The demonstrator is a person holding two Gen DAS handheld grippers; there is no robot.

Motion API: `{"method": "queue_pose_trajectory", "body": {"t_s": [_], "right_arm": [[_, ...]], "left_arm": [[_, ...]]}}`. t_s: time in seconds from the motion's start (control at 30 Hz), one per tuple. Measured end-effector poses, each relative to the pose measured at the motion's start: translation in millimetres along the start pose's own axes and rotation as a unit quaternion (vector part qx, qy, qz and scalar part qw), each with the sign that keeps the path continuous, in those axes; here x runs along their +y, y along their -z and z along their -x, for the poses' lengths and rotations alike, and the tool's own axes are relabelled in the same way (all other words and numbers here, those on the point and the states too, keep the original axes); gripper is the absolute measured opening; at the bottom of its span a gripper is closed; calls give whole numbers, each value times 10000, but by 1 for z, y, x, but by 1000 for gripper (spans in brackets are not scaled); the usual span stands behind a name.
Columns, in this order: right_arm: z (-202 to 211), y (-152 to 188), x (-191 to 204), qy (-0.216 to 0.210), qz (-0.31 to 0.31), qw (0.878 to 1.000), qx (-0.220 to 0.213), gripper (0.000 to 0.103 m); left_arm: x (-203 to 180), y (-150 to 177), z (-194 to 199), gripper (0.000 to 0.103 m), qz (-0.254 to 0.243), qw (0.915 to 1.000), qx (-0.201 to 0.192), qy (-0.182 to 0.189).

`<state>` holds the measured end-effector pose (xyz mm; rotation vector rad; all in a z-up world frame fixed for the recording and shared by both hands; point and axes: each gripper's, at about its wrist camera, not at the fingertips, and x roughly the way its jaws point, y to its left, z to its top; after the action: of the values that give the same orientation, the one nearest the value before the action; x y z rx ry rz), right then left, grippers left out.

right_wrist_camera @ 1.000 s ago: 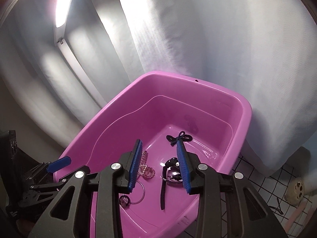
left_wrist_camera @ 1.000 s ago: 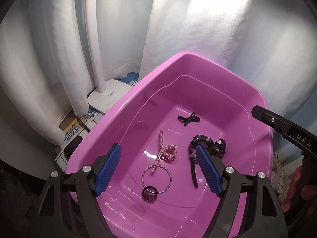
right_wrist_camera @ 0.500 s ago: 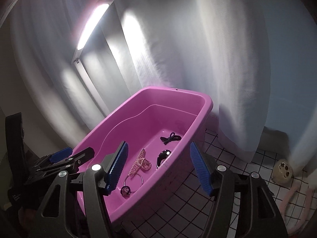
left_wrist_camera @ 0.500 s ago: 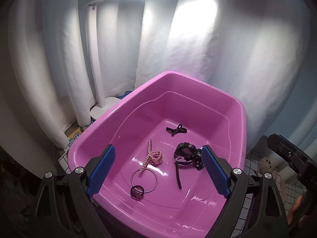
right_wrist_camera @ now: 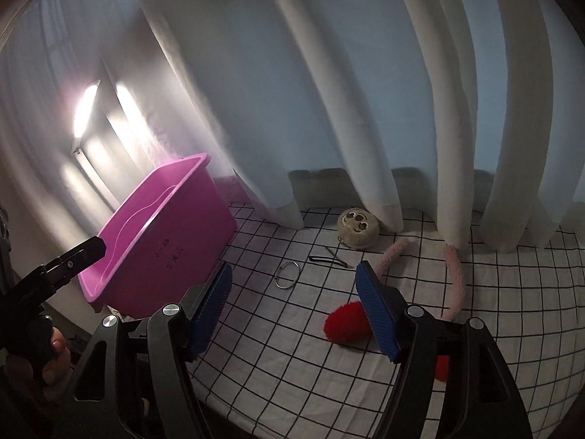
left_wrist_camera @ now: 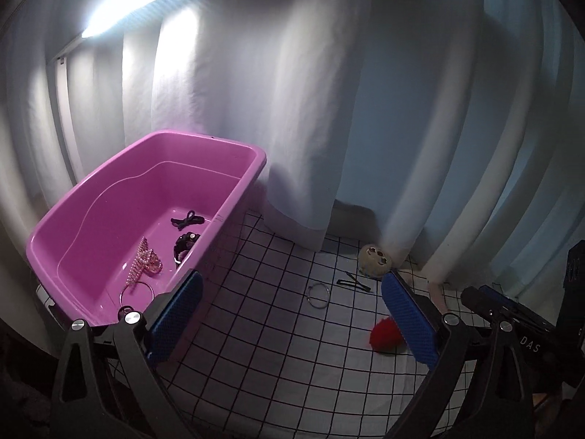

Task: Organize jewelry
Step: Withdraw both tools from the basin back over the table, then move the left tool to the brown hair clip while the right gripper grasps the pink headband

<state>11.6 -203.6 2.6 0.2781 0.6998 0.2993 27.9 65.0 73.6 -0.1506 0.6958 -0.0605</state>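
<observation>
A pink tub (left_wrist_camera: 234, 150) (right_wrist_camera: 172, 252) stands at the left on a checked cloth. In it lie a pearl clip (left_wrist_camera: 143, 261), a black watch-like piece (left_wrist_camera: 184, 243), a black bow tie (left_wrist_camera: 188, 219) and a metal ring (left_wrist_camera: 137, 291). On the cloth lie another metal ring (left_wrist_camera: 317, 295) (right_wrist_camera: 287, 274), black hairpins (left_wrist_camera: 353, 284) (right_wrist_camera: 327, 260), a red pompom (left_wrist_camera: 384, 333) (right_wrist_camera: 346, 323), a round plush face (left_wrist_camera: 373, 259) (right_wrist_camera: 357, 228) and a pink fuzzy headband (right_wrist_camera: 455, 278). My left gripper (left_wrist_camera: 289, 325) and right gripper (right_wrist_camera: 295, 311) are both open and empty above the cloth, right of the tub.
White curtains (right_wrist_camera: 365, 109) hang behind the cloth and tub. A lit lamp bar (left_wrist_camera: 135, 7) glows at the upper left. The checked cloth (right_wrist_camera: 329, 376) spreads across the front.
Both grippers have pulled back out of the tub and swung right over the cloth. The right gripper's jaws have opened wide. Loose items on the cloth have come into view.
</observation>
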Motion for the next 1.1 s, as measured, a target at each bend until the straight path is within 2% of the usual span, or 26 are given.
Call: {"method": "queue_pose_trajectory", "body": {"t_s": [0.17,0.33,0.47,0.67,0.8,1.1], "right_arm": [[16,25,-56,328,-141,9992,166,67],[21,42,-97,382,-314,9984,292,67],[13,51,-117,329,-355,9979,419,67],[-9,52,-128,323,-464,9970,538,67],[-24,51,-131,386,-676,9954,556,67],[-61,49,-129,880,-969,9901,510,67]], "left_arm": [[-41,28,-28,96,-103,9990,430,-9],[-55,57,-49,96,8,9973,659,-321],[-57,68,-65,96,120,9954,752,-587],[-55,65,-89,96,137,9943,754,-741],[-54,59,-116,96,34,9942,822,-696],[-57,45,-188,96,-398,9935,1045,-214]]}}
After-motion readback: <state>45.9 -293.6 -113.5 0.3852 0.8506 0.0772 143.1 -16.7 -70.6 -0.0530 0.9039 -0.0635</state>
